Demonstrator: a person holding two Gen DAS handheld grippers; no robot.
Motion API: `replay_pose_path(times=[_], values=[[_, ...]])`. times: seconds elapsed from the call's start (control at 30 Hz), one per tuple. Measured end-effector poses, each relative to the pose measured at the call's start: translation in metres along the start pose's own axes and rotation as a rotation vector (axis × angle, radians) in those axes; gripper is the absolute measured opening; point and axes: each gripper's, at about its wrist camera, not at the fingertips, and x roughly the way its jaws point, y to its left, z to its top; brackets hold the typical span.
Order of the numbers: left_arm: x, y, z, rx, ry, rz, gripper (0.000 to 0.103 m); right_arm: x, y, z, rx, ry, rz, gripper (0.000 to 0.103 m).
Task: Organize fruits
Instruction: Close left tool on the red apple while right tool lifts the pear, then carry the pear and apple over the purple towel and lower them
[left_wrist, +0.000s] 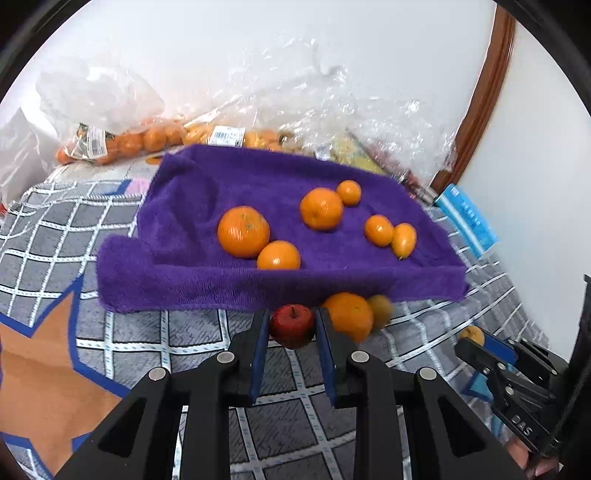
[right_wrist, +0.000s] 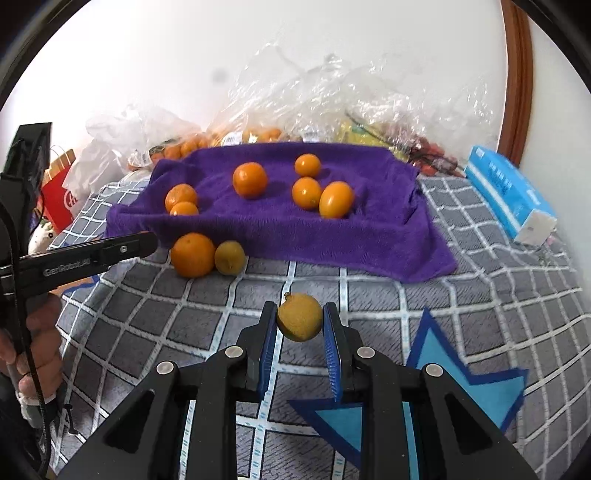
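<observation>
Purple terry towel (right_wrist: 280, 229) carries six orange citrus fruits. Left tongs (left_wrist: 291, 332) grip a small red apple (left_wrist: 291, 326) — right tongs (right_wrist: 300, 325) grip a round yellow lemon (right_wrist: 299, 321).

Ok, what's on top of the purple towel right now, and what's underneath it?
Six orange citrus fruits sit on the purple towel: two at the left, one mid-back, three clustered right, including an oval one. What the towel is draped over is hidden; its raised, boxy shape suggests a tray or box.

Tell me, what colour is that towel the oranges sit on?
Purple towel; clearest in the right wrist view.
</observation>
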Motion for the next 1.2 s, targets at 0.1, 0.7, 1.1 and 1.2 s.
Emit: replay_pose_path(times=[0.1, 0.7, 1.1, 1.2], values=[[-0.019, -0.002, 0.01, -0.003, -0.03, -0.016, 0.024, -0.009, 0.002, 0.016, -0.015, -0.033, -0.001, 0.025], [-0.022, -0.01, 0.074, 0.003, -0.093, 0.011, 0.024, -0.001, -0.018, 0.105, -0.007, -0.153, -0.025, 0.025], [0.047, -0.016, 0.078, -0.007, -0.039, 0.017, 0.024, 0.048, -0.054, 0.089, 0.06, -0.079, -0.02, 0.025], [0.054, -0.012, 0.074, -0.028, -0.032, 0.008, 0.024, 0.056, -0.059, 0.086, 0.066, -0.061, -0.03, 0.025]])
